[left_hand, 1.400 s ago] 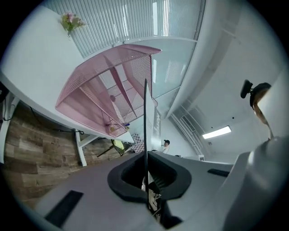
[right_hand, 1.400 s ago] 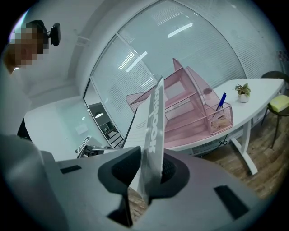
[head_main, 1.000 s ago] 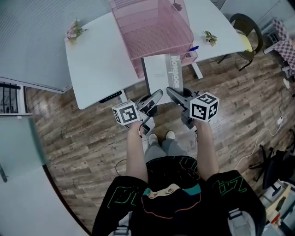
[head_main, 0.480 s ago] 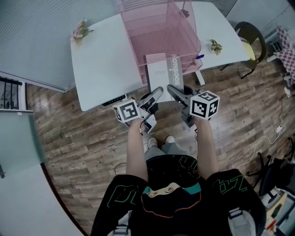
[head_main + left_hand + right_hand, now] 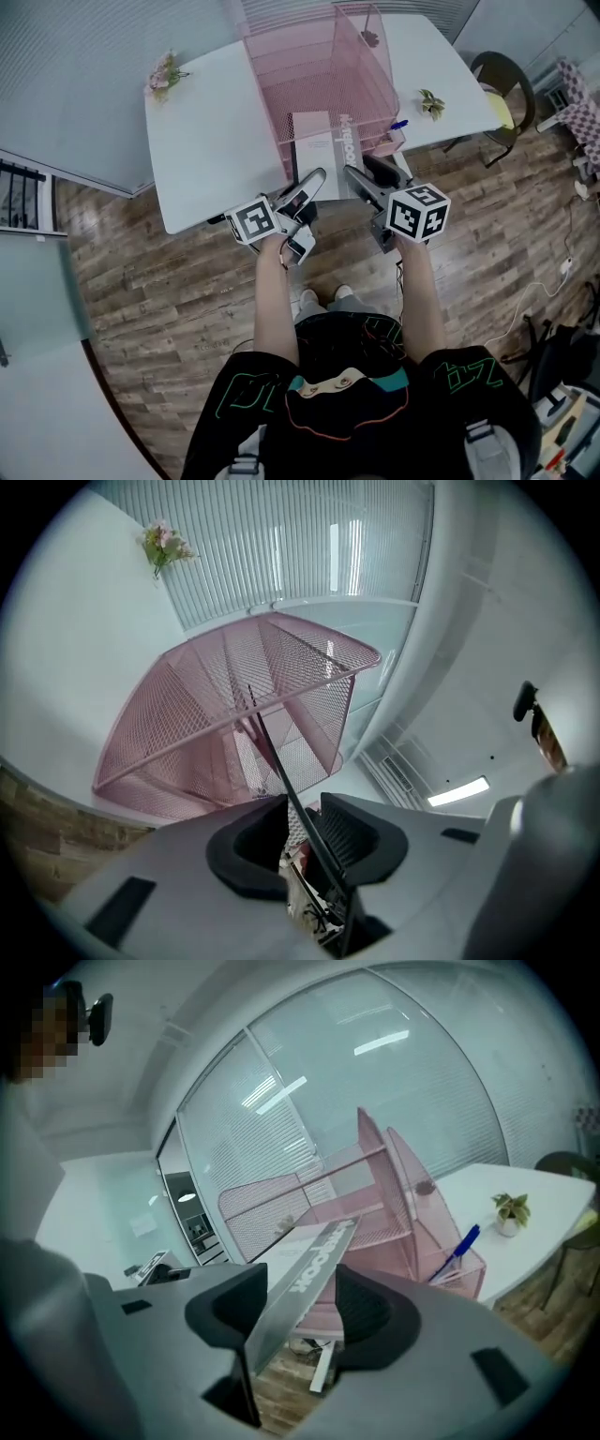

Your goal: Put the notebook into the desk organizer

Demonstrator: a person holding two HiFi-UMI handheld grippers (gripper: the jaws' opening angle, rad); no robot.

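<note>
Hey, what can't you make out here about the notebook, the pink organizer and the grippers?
1. Far end of the notebook: head view, the pink organizer covers it with its upper mesh trays, so depth is unclear.
2. Its near edge: head view, covered by the left gripper and right gripper, whose jaws are opening with it between them.
3. Small cover print: head view, too small.
4. Cup holding the blue pen: contents too small.
</note>
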